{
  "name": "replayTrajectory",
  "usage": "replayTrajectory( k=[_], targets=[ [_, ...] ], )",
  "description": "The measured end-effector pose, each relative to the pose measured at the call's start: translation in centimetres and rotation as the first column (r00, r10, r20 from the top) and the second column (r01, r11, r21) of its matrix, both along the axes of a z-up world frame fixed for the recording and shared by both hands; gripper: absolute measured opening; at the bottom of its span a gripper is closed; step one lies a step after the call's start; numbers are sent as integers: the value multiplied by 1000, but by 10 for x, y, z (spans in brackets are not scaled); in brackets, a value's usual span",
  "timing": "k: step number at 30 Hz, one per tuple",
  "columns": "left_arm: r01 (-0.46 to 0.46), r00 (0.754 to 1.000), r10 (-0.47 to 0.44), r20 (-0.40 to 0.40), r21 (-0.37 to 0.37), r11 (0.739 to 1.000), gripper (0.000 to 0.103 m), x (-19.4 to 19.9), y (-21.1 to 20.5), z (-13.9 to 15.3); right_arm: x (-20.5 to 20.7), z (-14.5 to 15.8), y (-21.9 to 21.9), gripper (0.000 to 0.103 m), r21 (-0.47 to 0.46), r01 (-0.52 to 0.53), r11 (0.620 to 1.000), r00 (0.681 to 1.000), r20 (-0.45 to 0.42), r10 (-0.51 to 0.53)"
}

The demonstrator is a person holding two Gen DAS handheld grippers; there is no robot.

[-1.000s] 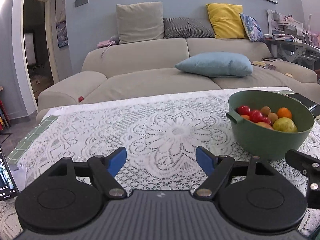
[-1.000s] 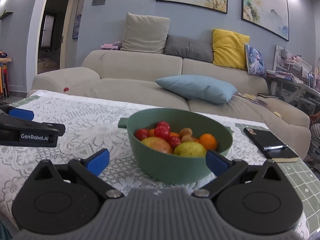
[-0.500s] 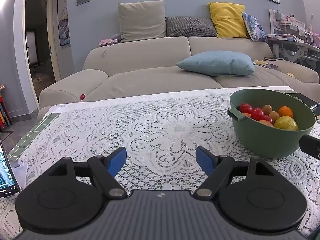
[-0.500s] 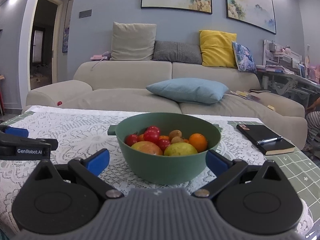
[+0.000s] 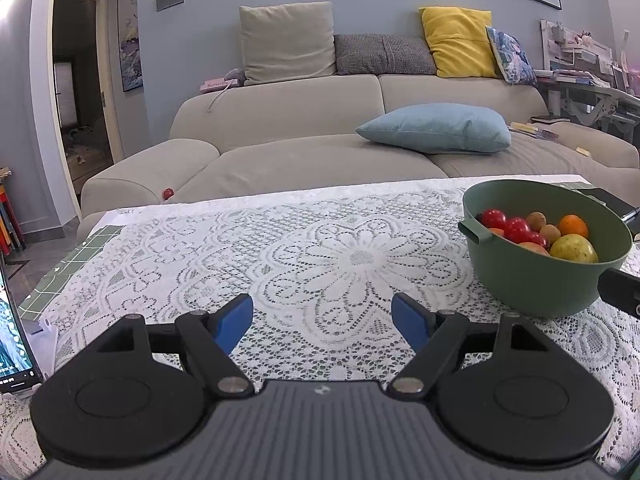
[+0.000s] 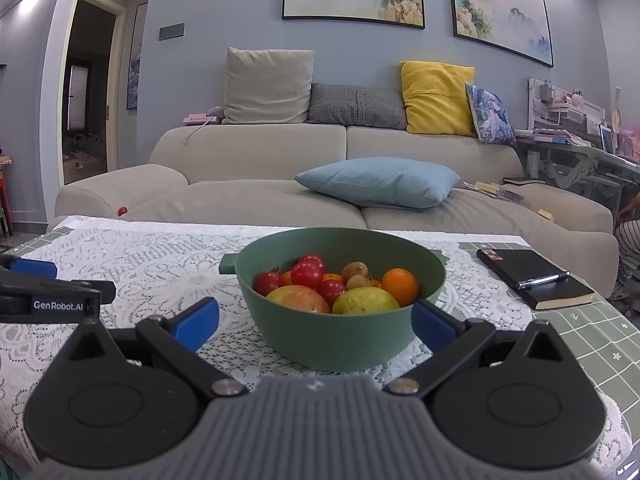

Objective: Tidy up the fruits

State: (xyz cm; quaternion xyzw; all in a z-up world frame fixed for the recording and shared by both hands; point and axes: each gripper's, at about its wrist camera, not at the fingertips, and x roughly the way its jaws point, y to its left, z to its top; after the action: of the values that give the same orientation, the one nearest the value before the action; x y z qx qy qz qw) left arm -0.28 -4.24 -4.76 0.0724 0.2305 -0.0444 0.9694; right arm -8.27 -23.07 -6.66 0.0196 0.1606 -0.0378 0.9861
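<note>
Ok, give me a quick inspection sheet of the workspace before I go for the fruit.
Surface: white lace cloth over a green grid mat.
Job's things: green bowl holding cherry tomatoes, an orange and larger yellowish fruits.
Clutter: black notebook with a pen; a screen at the left edge.
Grippers: left gripper open, empty; right gripper open, facing the bowl.
Cables: nothing seen.
Surroundings: beige sofa, blue cushion.
</note>
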Motion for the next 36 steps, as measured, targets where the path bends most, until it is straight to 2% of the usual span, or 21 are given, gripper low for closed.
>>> replayTrajectory(
  k=[36],
  targets=[
    [-15,1000,15,11,-17,1000,92,-4,4,4,6,-3,1,99,-2,-19,1000,999,-32,19]
  ],
)
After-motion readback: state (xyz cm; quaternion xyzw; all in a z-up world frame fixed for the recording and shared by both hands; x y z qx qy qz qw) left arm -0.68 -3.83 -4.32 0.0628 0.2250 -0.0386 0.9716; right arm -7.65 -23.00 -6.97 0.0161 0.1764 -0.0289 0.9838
